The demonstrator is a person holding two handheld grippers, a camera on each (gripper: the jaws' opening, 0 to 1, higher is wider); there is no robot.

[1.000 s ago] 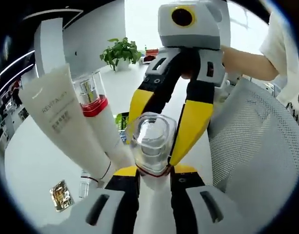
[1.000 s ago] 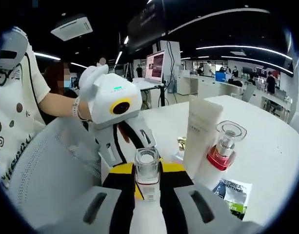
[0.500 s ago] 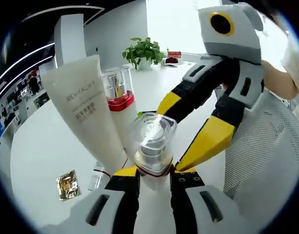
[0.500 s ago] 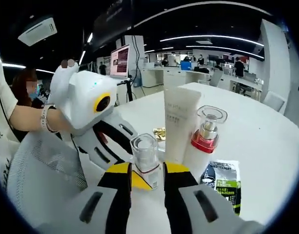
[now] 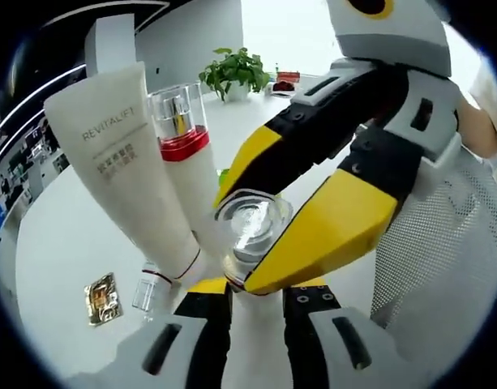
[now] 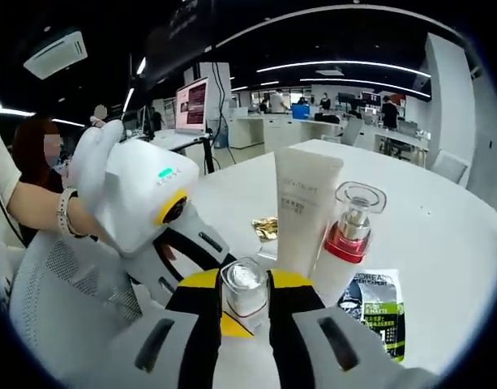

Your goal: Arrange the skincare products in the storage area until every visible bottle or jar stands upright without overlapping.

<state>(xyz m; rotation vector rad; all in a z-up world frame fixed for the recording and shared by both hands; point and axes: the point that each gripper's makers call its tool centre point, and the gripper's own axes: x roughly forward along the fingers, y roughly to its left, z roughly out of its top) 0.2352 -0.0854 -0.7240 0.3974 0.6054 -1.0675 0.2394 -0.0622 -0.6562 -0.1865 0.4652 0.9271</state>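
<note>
Right now both grippers are clamping the same clear-capped bottle (image 5: 252, 235): the left gripper (image 5: 256, 288) low at its body and the right gripper (image 6: 244, 296) around its neck. Just beyond the bottle, a white tube (image 6: 305, 207) and a red-collared pump bottle (image 6: 349, 235) are already standing upright, touching each other. Past them, a green sachet (image 6: 374, 304) and a gold sachet (image 6: 267, 228) are lying flat on the white table (image 6: 443, 243), so I judge that placing the held bottle remains.

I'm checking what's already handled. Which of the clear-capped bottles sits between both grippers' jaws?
The small bottle without a red collar, between the right gripper and left gripper jaws. The taller red-collared pump bottle stands free beside the white tube.
</note>
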